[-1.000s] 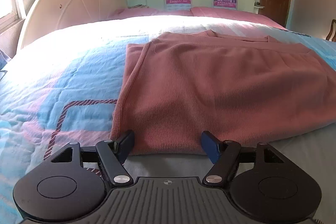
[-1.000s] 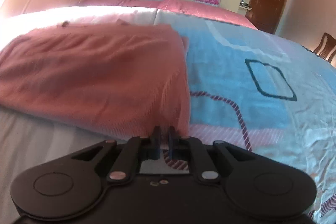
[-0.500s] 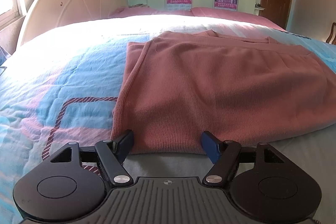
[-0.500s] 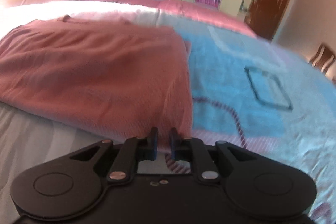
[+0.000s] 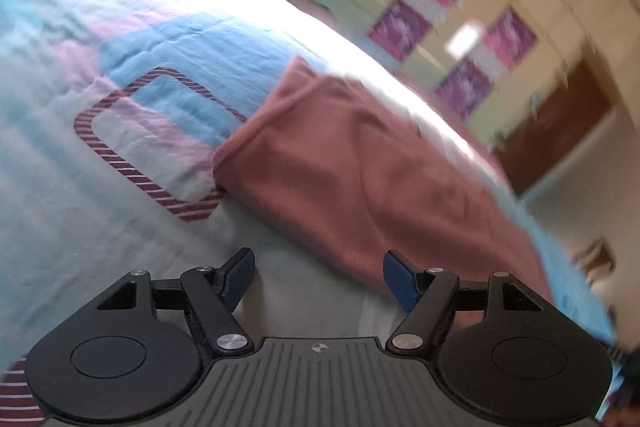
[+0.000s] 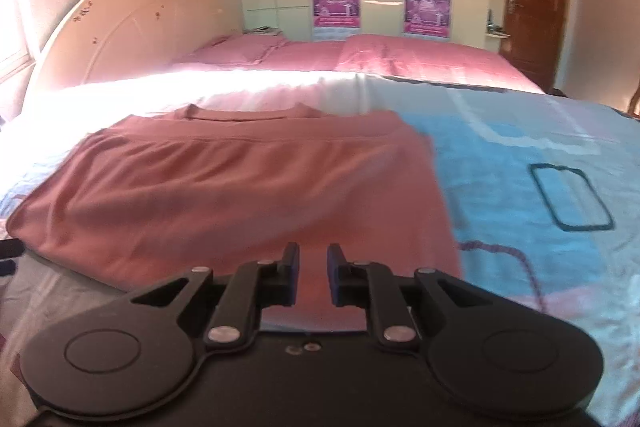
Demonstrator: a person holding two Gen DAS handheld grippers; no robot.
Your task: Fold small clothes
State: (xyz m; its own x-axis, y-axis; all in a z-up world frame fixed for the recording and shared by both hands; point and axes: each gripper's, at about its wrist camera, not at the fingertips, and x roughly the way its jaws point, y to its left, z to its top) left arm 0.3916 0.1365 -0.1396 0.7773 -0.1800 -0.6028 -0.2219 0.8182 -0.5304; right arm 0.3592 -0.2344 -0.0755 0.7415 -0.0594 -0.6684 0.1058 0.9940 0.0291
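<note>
1. Right gripper point(image 6: 313, 269): jaws nearly together with a narrow gap; pink cloth shows through the gap, but pads look clear of it; nothing gripped as far as I can tell.
2. Left gripper point(image 5: 319, 277): jaws spread wide, nothing between them; view tilted and blurred; near edge of the garment sits just past the fingertips, not touching.
3. Pink garment point(image 6: 240, 187): lies flat on the bedspread point(image 6: 520, 155), neckline at the far end, sides apparently tucked under into a rectangle; hem nearest both grippers.
4. Progress, my read: side folds done, garment roughly squared; lengthwise fold, hem up toward the neckline, not yet done; neither claw holds the hem.
5. Containers: none in view, no basket or bin; only pink pillows point(image 6: 360, 57) at the head of the bed beyond the garment.
</note>
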